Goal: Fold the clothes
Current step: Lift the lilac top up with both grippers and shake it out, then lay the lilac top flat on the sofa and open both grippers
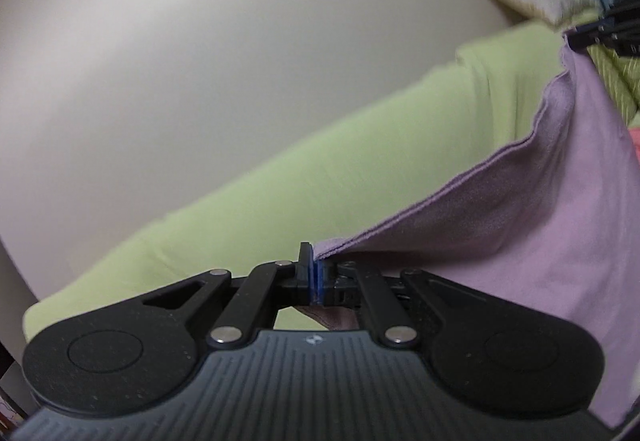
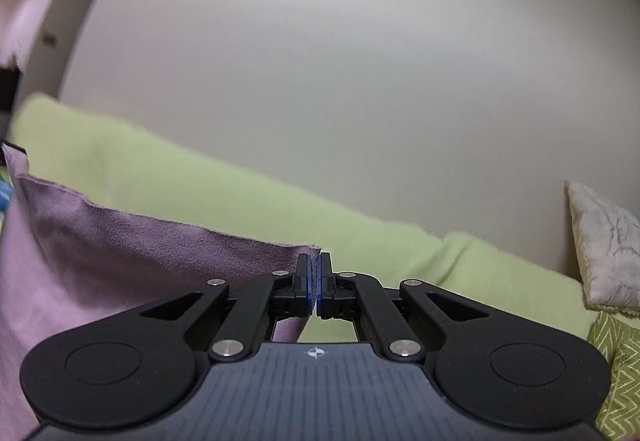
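Note:
A lilac cloth hangs stretched in the air between my two grippers. My left gripper is shut on one top corner of it. The cloth's upper edge runs up to the right, to my right gripper, seen far off at the frame edge. In the right wrist view my right gripper is shut on the other top corner of the lilac cloth, which spreads away to the left. The cloth's lower part is out of view.
A light green sofa back runs behind the cloth, also in the right wrist view. A cream wall rises behind it. A whitish cushion and a green zigzag cushion lie at the right.

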